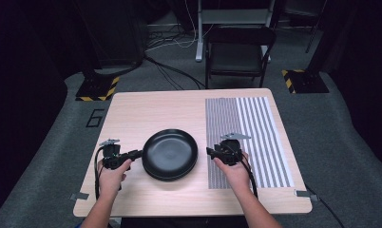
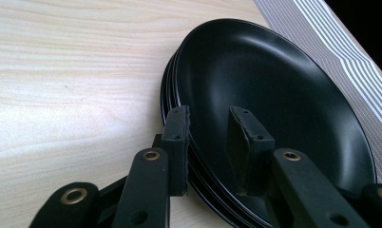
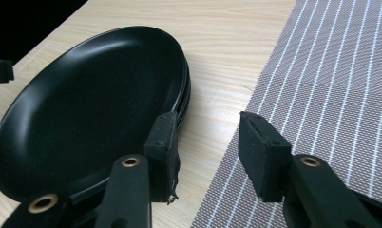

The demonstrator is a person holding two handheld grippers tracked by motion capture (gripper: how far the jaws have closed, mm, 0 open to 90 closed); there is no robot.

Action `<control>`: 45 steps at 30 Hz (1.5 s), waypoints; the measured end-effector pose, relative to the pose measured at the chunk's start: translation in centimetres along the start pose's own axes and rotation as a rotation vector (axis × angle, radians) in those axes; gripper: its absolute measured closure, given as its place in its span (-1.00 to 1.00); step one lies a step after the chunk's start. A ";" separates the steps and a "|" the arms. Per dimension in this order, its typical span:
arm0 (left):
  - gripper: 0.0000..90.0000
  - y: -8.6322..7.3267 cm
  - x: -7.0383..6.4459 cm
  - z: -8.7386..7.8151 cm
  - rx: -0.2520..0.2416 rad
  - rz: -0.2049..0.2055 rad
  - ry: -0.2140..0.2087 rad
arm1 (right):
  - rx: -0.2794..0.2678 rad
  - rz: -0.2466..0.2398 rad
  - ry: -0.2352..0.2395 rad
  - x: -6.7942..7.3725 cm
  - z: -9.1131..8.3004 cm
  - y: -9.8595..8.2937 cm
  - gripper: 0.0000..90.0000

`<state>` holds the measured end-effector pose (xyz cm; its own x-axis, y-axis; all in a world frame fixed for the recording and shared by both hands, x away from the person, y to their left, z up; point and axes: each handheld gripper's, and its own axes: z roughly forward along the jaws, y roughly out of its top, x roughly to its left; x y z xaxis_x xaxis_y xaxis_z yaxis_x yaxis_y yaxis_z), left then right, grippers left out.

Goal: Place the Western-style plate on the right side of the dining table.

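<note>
Forearms come in over the near edge of the bench (image 1: 132, 114), each hand wrapped around a claw. Left hand (image 1: 111, 175) sits toward the near left corner, and the left claw (image 1: 138, 154) reaches right to the rim of the stack of black plates (image 1: 170, 154). From the left gripper view, that claw (image 2: 213, 142) is partly open, one jaw outside the stack's edge, the other over the top plate's inner slope, so the jaws straddle the rim of the plates (image 2: 284, 95); whether either pad actually touches the plate is hard to tell. At least three rims show stacked there.

Over on the other side, the right hand (image 1: 236, 173) holds the right claw (image 1: 210, 152) just right of the plates, over the near left edge of the striped mat (image 1: 255, 137). In the right gripper view the right claw (image 3: 208, 142) stands wide open with nothing between the jaws, one jaw just beside the plates' rim (image 3: 84, 104), the other above the mat (image 3: 331, 71), bare wood between them.

Plates sit mid-bench, slightly toward the near edge, just left of the mat, which covers the right part of the bench from far edge toward near. Beyond the far edge, a dark chair (image 1: 239, 50) stands on the grey floor.
</note>
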<state>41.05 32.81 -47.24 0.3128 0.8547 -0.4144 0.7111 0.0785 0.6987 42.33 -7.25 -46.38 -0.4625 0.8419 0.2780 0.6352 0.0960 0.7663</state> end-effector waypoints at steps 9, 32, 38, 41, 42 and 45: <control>0.61 -0.1 0.0 0.6 0.004 -0.050 -0.015 | 0.002 0.013 0.017 0.2 0.7 0.2 0.31; 0.77 -1.0 0.4 1.6 0.018 -0.078 0.027 | 0.021 0.071 0.067 1.2 3.0 0.0 0.34; 0.77 -1.4 0.7 1.6 -0.014 -0.077 0.006 | 0.045 0.098 0.074 1.3 4.2 -0.4 0.36; 0.77 -1.4 0.8 1.6 -0.014 -0.081 -0.002 | 0.048 0.103 0.076 1.2 4.5 -0.5 0.39; 0.77 -1.4 0.7 1.6 -0.010 -0.082 -0.002 | 0.060 0.150 0.093 1.2 4.6 -0.5 0.44; 0.77 -1.3 0.7 1.6 -0.012 -0.077 0.001 | 0.068 0.196 0.119 1.1 4.8 -0.5 0.56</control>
<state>41.33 32.45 -49.40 0.2568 0.8466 -0.4662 0.7256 0.1497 0.6716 44.48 -3.82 -49.21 -0.3929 0.7800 0.4870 0.7585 -0.0245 0.6513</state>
